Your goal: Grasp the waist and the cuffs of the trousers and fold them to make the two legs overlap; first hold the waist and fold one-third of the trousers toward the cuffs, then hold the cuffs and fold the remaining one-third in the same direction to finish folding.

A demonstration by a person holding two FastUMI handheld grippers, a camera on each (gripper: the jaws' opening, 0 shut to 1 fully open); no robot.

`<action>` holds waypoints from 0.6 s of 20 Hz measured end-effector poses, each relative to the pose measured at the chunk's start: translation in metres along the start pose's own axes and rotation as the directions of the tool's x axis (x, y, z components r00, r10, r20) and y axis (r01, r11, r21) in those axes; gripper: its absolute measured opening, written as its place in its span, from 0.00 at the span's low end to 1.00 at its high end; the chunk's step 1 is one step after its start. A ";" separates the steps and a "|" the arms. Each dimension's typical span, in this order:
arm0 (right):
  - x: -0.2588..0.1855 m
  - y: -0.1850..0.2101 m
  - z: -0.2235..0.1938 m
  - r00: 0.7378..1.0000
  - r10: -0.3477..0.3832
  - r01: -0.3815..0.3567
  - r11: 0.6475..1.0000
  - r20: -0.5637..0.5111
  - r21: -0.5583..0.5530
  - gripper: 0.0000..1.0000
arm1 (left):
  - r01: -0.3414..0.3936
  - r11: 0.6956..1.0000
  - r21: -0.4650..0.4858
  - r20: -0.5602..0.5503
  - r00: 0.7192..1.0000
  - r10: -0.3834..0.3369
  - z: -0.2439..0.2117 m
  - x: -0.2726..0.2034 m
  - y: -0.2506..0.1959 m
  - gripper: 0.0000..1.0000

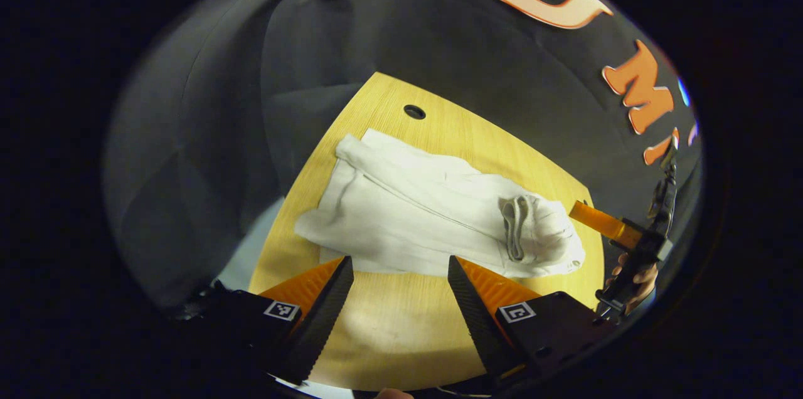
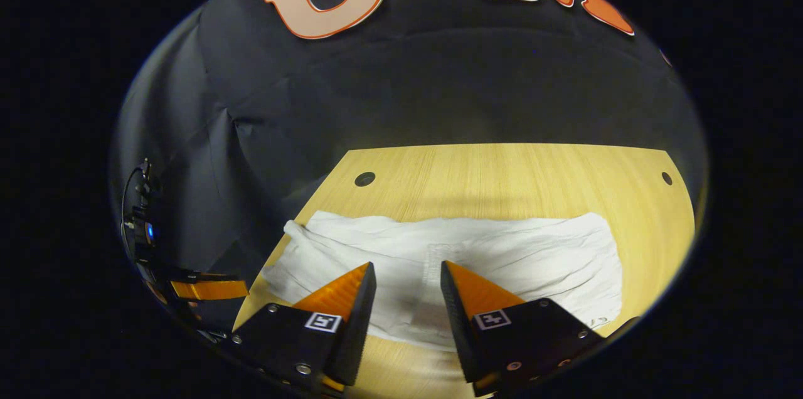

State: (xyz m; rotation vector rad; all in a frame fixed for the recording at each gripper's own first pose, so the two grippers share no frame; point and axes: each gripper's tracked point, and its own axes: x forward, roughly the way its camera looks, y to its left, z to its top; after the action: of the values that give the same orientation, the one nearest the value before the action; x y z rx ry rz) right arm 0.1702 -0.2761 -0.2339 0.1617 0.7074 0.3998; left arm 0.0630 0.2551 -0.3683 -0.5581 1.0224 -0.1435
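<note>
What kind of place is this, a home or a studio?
Likely a recording booth, not a home: black cloth wall behind a bare wooden table holding only white trousers.

The trousers were soft, matt white cloth, creased and rumpled, with a ribbed knit waist. The table was pale wood with a fine straight grain and a smooth, faintly satin finish. Each gripper, left and right, had hard plastic bodies and fingers with saw-toothed, ridged inner faces.
</note>
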 end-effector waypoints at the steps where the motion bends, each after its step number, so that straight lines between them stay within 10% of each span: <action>1: -0.013 -0.010 0.004 1.000 -0.018 0.018 1.000 0.012 0.000 0.67 | 0.019 0.998 -0.053 -0.015 1.000 -0.020 -0.005 0.003 0.001 0.99; 5: -0.054 -0.030 0.007 0.995 -0.082 0.081 0.996 0.058 0.023 0.92 | 0.084 0.968 -0.238 -0.055 0.993 -0.100 -0.027 0.022 0.007 1.00; 12: -0.089 -0.061 0.025 0.971 -0.186 0.181 0.982 0.151 0.049 0.97 | 0.091 0.879 -0.468 -0.013 0.994 -0.110 -0.030 0.048 0.037 0.99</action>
State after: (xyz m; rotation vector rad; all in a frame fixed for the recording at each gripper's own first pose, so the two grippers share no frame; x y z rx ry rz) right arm 0.1436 -0.3683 -0.1782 0.1573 0.5708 0.1951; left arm 0.0579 0.2581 -0.4361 -1.0547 1.0704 0.0047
